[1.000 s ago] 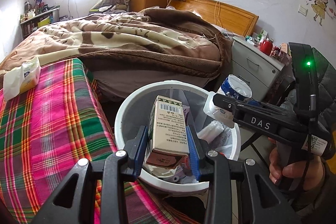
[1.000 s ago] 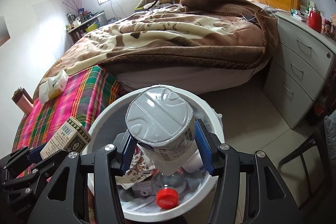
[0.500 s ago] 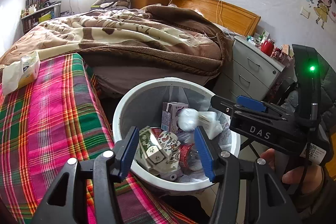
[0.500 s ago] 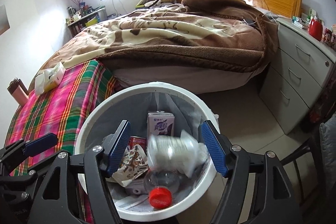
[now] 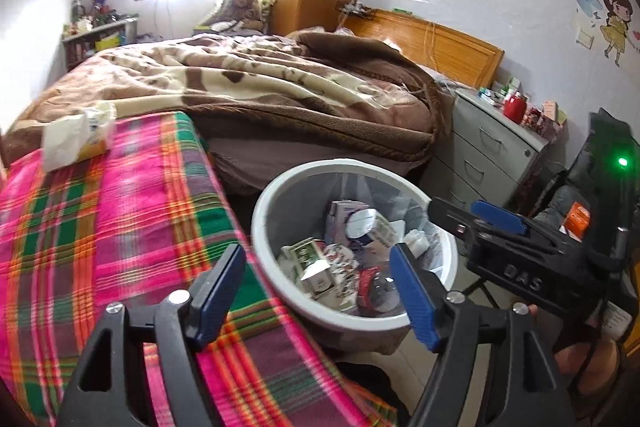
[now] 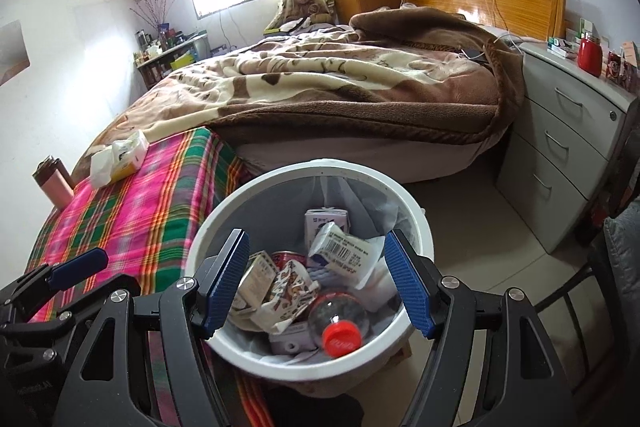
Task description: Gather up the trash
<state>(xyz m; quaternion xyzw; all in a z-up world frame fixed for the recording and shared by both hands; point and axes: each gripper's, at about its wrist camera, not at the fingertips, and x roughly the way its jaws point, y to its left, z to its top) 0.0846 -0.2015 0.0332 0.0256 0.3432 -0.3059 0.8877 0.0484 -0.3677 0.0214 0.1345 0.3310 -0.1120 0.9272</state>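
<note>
We see the white bin (image 6: 224, 211) standing hard against the corner of the plaid-covered surface (image 5: 100, 219), its open mouth clear from above though its floor is crowded with cartons and a red-capped bottle (image 6: 340, 323). The plaid top lies mostly bare, with only a tissue pack (image 6: 120, 157) and a pink flask (image 6: 52, 183) at its far end, while the bed (image 6: 320, 95) closes off everything beyond the bin. To the right we find a strip of open tile floor (image 6: 472, 219), hemmed by the grey drawer unit (image 6: 560, 155) and a dark chair frame (image 6: 576, 291).
</note>
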